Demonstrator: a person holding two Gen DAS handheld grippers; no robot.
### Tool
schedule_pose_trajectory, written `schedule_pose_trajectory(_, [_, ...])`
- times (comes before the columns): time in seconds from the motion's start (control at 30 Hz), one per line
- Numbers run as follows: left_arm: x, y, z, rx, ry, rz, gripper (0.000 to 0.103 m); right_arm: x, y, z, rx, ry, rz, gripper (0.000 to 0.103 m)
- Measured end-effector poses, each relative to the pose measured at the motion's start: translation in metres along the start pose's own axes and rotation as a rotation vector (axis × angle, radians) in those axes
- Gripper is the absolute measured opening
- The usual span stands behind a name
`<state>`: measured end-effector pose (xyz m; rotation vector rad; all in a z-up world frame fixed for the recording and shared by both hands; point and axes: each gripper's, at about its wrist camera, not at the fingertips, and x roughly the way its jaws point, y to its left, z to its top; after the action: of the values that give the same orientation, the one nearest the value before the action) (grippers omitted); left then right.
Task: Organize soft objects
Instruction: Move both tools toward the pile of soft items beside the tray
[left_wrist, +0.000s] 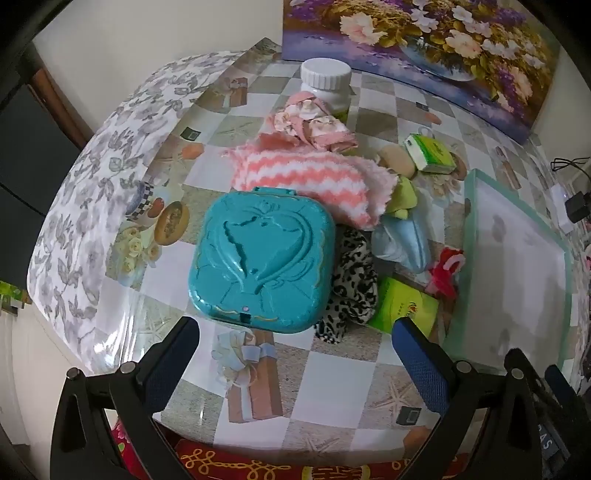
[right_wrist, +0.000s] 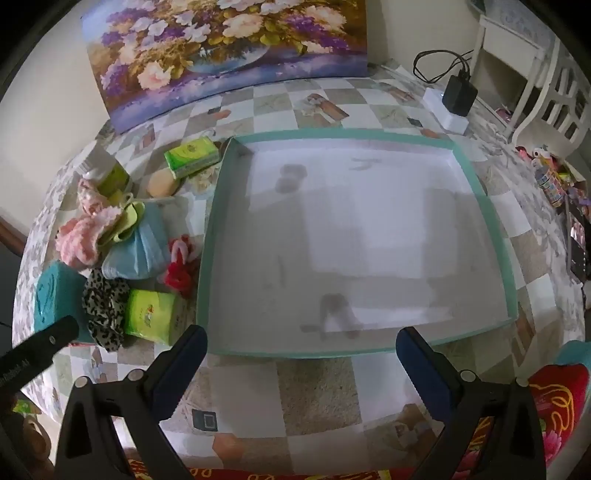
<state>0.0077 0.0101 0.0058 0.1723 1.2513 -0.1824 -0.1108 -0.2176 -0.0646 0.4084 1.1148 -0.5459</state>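
A heap of soft things lies on the patterned table: a pink and white zigzag fluffy cloth (left_wrist: 314, 184), a floral pink cloth (left_wrist: 314, 125), a leopard-print scrunchie (left_wrist: 351, 280), a pale blue cloth pouch (left_wrist: 406, 243), a green cloth (left_wrist: 402, 195) and a red fluffy piece (left_wrist: 447, 273). A teal plastic case (left_wrist: 258, 258) sits in front of the heap. My left gripper (left_wrist: 295, 339) hangs open just short of the case. To the right lies a shallow white tray with a teal rim (right_wrist: 498, 236), holding nothing. My right gripper (right_wrist: 301, 347) hovers open over its near edge.
Two green tissue packs (left_wrist: 402, 306) (left_wrist: 432, 153), a beige sponge (left_wrist: 397, 158) and a white-capped jar (left_wrist: 325, 79) stand around the heap. A flower painting (right_wrist: 221, 55) leans on the wall behind. A black charger on a white block (right_wrist: 456, 98) sits at the back right.
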Motion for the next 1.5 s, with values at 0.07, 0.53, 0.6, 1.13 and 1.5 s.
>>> schedule_pose_trajectory(0.07, [0.004, 0.001, -0.001, -0.002, 0.016, 0.019, 0.103, 0.002, -0.002, 0.000, 0.006, 0.013, 0.006, 0.103])
schedule_pose_trajectory(0.53, [0.001, 0.002, 0.001, -0.015, 0.010, -0.032, 0.103, 0.000, 0.000, 0.004, 0.004, 0.000, 0.004, 0.103])
schedule_pose_trajectory(0.6, [0.001, 0.002, 0.001, -0.013, 0.011, -0.034, 0.103, 0.000, 0.001, 0.005, 0.006, 0.001, 0.004, 0.103])
schedule_pose_trajectory(1.13, [-0.002, 0.008, 0.001, -0.070, -0.012, -0.090, 0.103, -0.004, 0.001, 0.005, 0.000, -0.044, 0.015, 0.103])
schedule_pose_trajectory(1.5, [-0.006, 0.016, 0.003, -0.137, -0.065, -0.128, 0.103, -0.005, 0.030, 0.008, -0.130, -0.046, 0.105, 0.103])
